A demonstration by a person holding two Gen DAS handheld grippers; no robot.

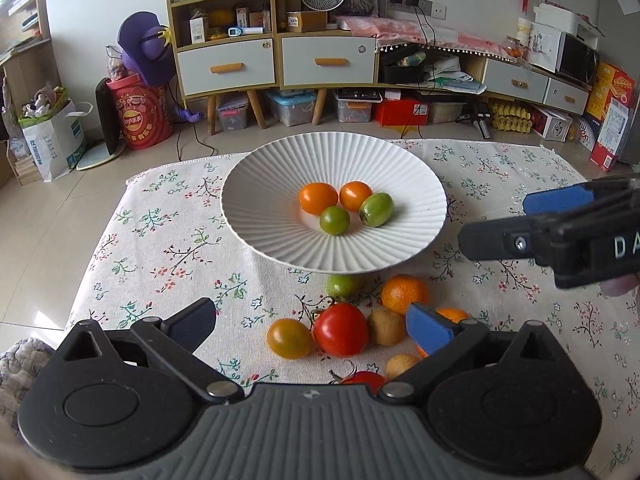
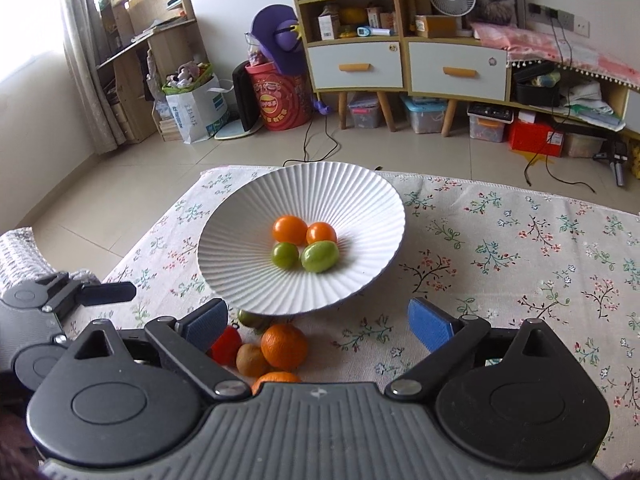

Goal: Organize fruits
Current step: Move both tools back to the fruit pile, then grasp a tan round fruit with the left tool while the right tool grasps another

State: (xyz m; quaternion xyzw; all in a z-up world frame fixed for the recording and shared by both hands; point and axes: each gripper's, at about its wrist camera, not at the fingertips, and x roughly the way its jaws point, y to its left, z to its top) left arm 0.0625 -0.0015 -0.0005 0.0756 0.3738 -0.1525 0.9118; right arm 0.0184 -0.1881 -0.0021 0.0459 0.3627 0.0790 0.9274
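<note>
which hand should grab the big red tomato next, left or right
Left, probably. The left gripper is open with the red tomato right between its fingers, while the right gripper, also open, sits off to the tomato's side.

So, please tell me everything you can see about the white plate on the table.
The white plate is round and wide, with fine ribs running from its centre to its rim. It looks like matte ceramic. It stands upright on the floral tablecloth, apparently raised on a foot, since its near rim overhangs a green fruit on the cloth. Four small fruits lie together in its middle: two orange and two green. No gripper touches it.
</note>
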